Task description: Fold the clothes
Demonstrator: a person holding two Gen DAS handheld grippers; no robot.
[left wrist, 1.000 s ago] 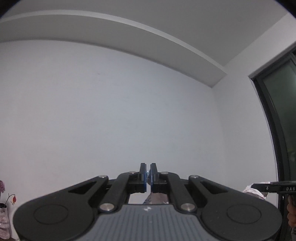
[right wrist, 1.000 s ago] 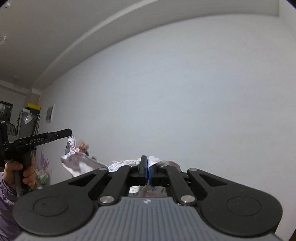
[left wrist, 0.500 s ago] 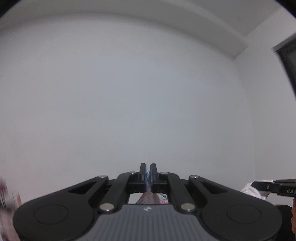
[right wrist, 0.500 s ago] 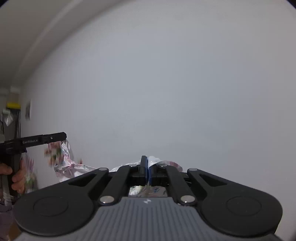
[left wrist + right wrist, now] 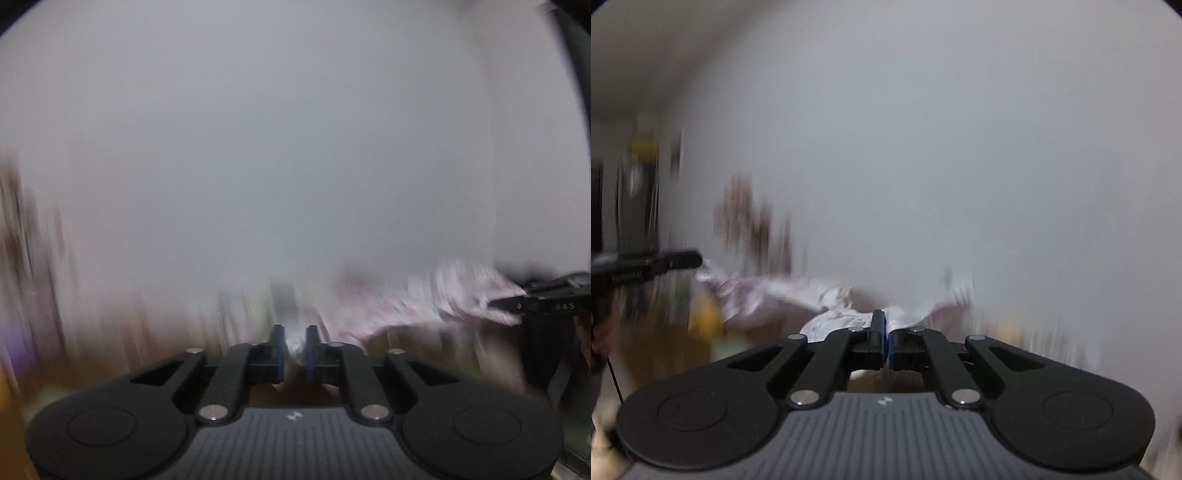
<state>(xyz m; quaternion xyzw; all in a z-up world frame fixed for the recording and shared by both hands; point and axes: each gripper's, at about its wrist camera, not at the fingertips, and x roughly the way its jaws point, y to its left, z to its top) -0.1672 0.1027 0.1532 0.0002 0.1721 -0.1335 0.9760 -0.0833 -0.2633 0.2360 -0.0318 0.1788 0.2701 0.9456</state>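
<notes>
Both cameras have dropped since half a second ago: the bare wall that filled them has given way to smeared furniture along the bottom, and my left tongs, pressed together then, now show a gap. From the left wrist view, the left gripper (image 5: 294, 345) stands with its blue pads slightly apart; something pale sits in or behind that gap, but blur keeps me from saying whether any cloth is pinched there. The floral garment (image 5: 436, 299) streams off to the right of my fingers, a long pale band with pink print, ending at the right gripper (image 5: 517, 304), which enters from the right edge and appears to grip the far end. From the right wrist view, the right gripper (image 5: 886, 339) has its pads pressed together, and garment (image 5: 834, 319) bunches right at the fingertips, spilling to both sides, so I judge it clamped on the fabric. From there the cloth runs left as a sagging strip to the left gripper (image 5: 685, 260), whose tip touches or sits just beside the corner; whether it bites I cannot tell. So the garment's long axis lies across, from one tool to the other, hanging in the air above a brownish surface I cannot make out. I judge I am lowering it to spread it flat, and the right side carries the surer hold.
</notes>
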